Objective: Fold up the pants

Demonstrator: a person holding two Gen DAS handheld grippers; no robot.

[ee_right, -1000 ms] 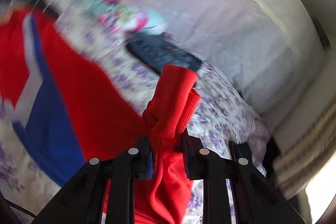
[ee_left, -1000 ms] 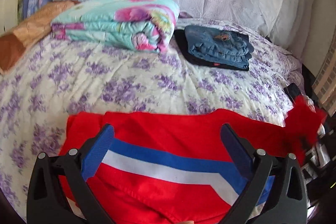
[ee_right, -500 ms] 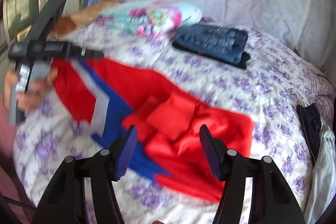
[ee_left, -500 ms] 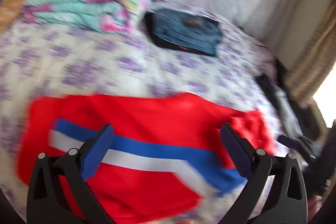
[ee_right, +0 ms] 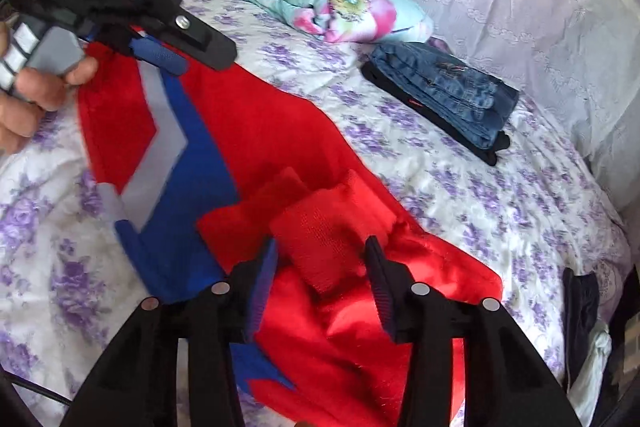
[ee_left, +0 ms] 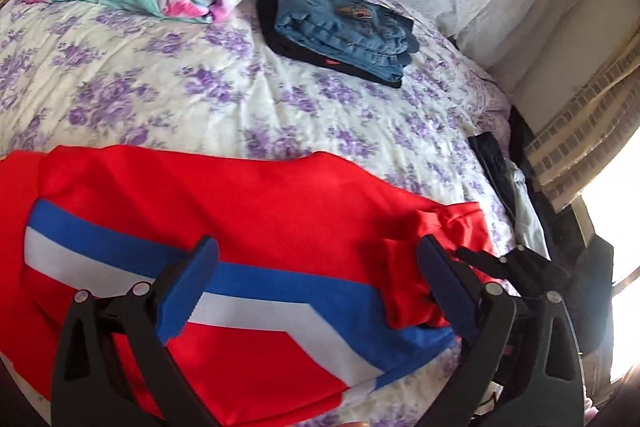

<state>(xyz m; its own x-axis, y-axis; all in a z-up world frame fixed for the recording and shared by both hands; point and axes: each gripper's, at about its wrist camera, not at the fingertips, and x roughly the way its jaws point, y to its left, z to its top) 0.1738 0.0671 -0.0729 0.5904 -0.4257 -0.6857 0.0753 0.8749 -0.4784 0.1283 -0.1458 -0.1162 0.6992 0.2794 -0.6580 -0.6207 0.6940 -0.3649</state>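
lying across a white bedspread with purple flowers [ee_left: 168, 83], red pants with a blue and white chevron stripe [ee_left: 256, 227] rest with their ribbed cuffs turned back on the cloth. left gripper [ee_left: 320, 279] and right gripper [ee_right: 322, 267] both hover spread apart, grasping nothing. folded blue jeans [ee_right: 448, 95] sit well apart.

Red pants [ee_left: 248, 211] — blue-white stripe — flat on bed, cuffs folded over.

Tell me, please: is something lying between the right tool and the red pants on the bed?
Nothing visible does. The right tool is open just above the bunched cuff end of the red pants, with only air between. The folded jeans and the floral blanket lie farther back on the bed.
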